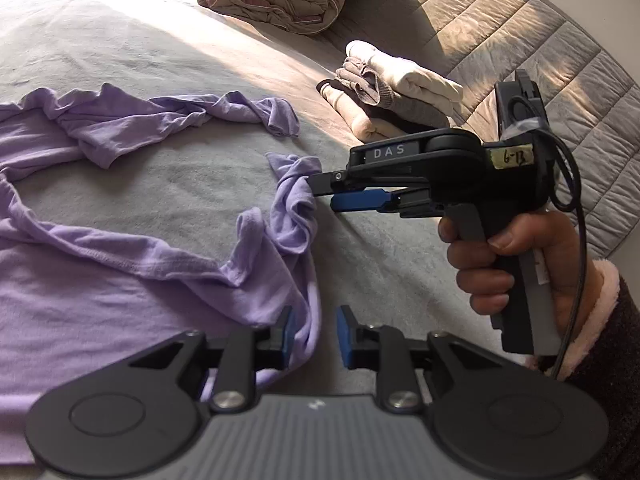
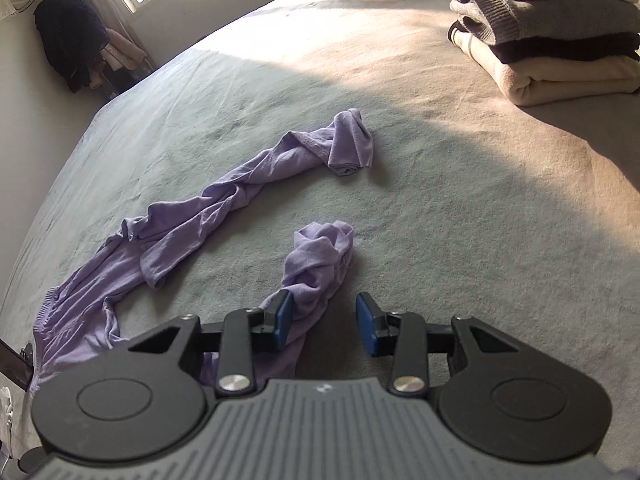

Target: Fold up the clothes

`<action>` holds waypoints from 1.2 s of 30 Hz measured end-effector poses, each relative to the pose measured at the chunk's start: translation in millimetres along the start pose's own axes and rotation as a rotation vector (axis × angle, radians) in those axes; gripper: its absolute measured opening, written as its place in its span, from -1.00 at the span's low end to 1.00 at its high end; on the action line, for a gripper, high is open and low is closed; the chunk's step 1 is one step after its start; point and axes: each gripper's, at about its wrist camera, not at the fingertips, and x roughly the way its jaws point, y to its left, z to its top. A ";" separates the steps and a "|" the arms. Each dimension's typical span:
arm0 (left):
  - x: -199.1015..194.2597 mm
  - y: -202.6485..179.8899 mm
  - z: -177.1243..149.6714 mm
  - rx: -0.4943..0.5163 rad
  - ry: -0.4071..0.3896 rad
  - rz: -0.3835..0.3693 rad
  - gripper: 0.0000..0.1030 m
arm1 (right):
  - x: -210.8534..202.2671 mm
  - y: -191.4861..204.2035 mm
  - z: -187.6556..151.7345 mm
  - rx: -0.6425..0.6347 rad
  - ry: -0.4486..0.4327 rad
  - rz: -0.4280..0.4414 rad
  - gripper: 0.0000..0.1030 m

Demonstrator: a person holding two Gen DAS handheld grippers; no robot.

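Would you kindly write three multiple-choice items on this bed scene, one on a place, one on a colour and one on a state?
1. Where is the stack of folded clothes?
A. on the bed, beyond the sleeves
B. on the floor
C. under the shirt

2. What colour is the long-sleeved shirt?
A. green
B. lilac
C. red

3. How does the right gripper stand?
A. shut on a sleeve
B. shut on nothing
C. open, a sleeve by its left finger

Answers:
1 A, the stack sits on the grey bed cover in the sun, past the sleeve ends.
2 B, pale purple in both views.
3 C, the right wrist view shows a gap between the blue pads. The left gripper is open too.
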 end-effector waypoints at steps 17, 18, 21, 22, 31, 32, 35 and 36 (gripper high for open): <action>52.1 23.1 63.7 -0.127 -0.086 0.232 -0.59 | -25.0 -58.8 3.2 0.223 0.027 0.054 -0.22; 52.9 25.8 66.2 -0.137 -0.088 0.282 -0.59 | -23.5 -59.9 3.3 0.234 0.035 0.064 -0.22; 54.1 29.5 71.2 -0.148 -0.087 0.372 -0.59 | -18.2 -60.2 2.8 0.261 0.058 0.090 -0.22; 52.7 29.9 72.4 -0.160 -0.089 0.375 -0.59 | -16.3 -59.4 2.4 0.266 0.065 0.096 -0.22; 49.5 26.3 76.3 -0.182 -0.126 0.295 -0.11 | -4.8 -55.7 6.3 0.307 0.069 0.100 -0.22; 50.7 27.2 76.3 -0.186 -0.131 0.290 -0.10 | -4.0 -55.7 7.4 0.309 0.067 0.098 -0.22; 54.1 29.8 76.5 -0.196 -0.146 0.273 -0.13 | -1.8 -54.8 8.9 0.305 0.062 0.088 -0.22; 55.3 30.7 76.6 -0.199 -0.151 0.267 -0.31 | -1.2 -54.4 8.5 0.303 0.063 0.086 -0.22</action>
